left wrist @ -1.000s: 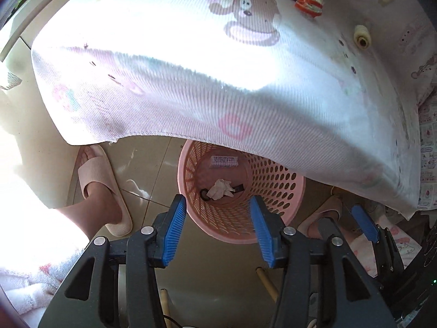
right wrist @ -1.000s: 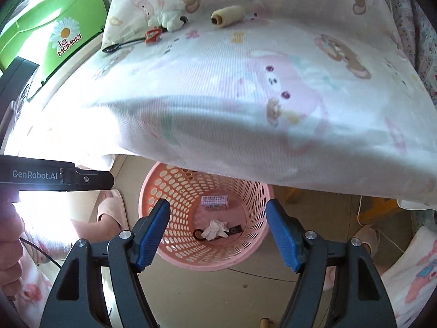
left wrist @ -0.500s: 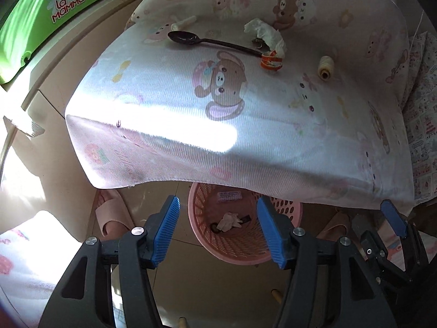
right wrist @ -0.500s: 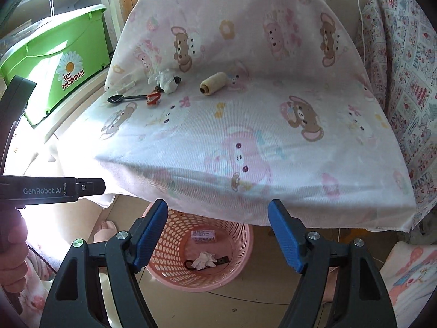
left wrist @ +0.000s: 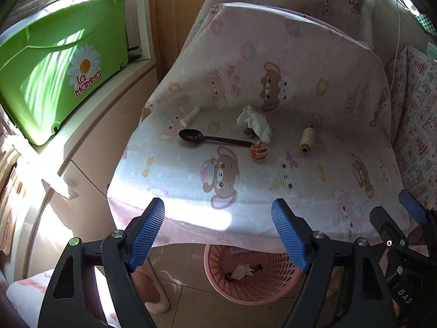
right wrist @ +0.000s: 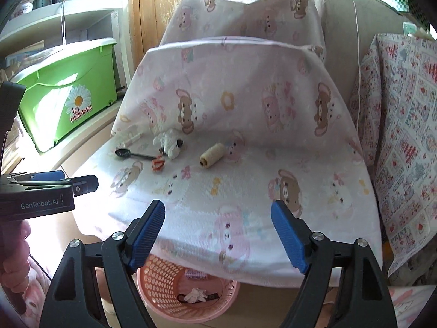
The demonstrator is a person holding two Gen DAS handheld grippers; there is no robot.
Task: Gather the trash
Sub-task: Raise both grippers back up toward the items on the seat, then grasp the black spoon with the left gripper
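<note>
Both your claws, left claw (left wrist: 218, 233) and right claw (right wrist: 218, 233), are spread, empty; the crumpled tissue (left wrist: 255, 121) lies mid-frame, well above, possibly touching the black spoon (left wrist: 211, 138).

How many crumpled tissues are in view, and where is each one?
2. One crumpled tissue lies on the cloth-covered seat, behind the black spoon. The other tissue lies inside the pink basket on the floor. The cloth hides part of the basket, so more may be there.
</note>
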